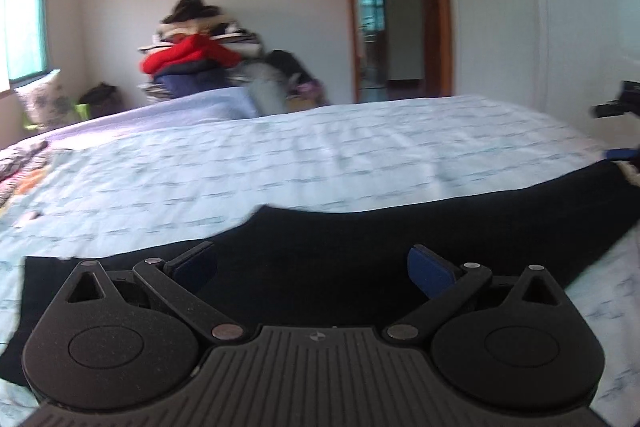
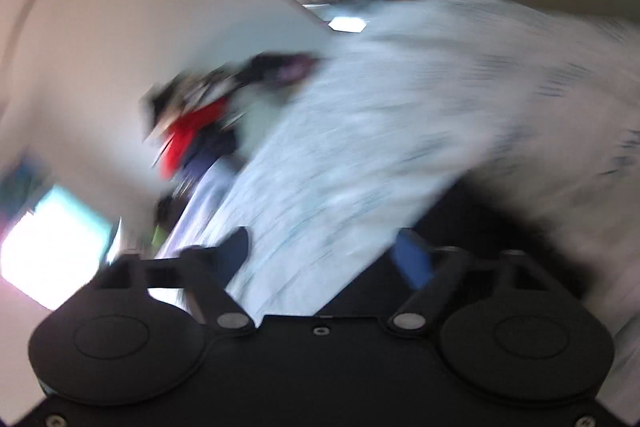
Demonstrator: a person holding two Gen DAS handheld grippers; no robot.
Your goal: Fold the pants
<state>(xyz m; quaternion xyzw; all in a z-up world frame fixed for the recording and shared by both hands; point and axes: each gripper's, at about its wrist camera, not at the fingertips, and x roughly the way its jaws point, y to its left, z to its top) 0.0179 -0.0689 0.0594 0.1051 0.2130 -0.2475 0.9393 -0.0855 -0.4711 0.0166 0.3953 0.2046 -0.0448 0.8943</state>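
Black pants [image 1: 400,239] lie flat across the near part of the bed, stretching from lower left to the right edge. My left gripper [image 1: 312,265] is open just above the pants, its blue pads [image 1: 430,273] spread wide with nothing between them. The right wrist view is tilted and heavily blurred. My right gripper [image 2: 324,253] is open and empty over the bed, with the black pants [image 2: 492,227] under its right finger. Part of the right gripper [image 1: 618,103] shows at the far right of the left wrist view.
The bed has a light blue patterned cover [image 1: 280,163]. A pile of clothes with a red jacket [image 1: 192,55] stands beyond the bed by the wall. An open doorway [image 1: 384,11] and a white wardrobe [image 1: 560,27] are at the right, a window [image 1: 24,31] at the left.
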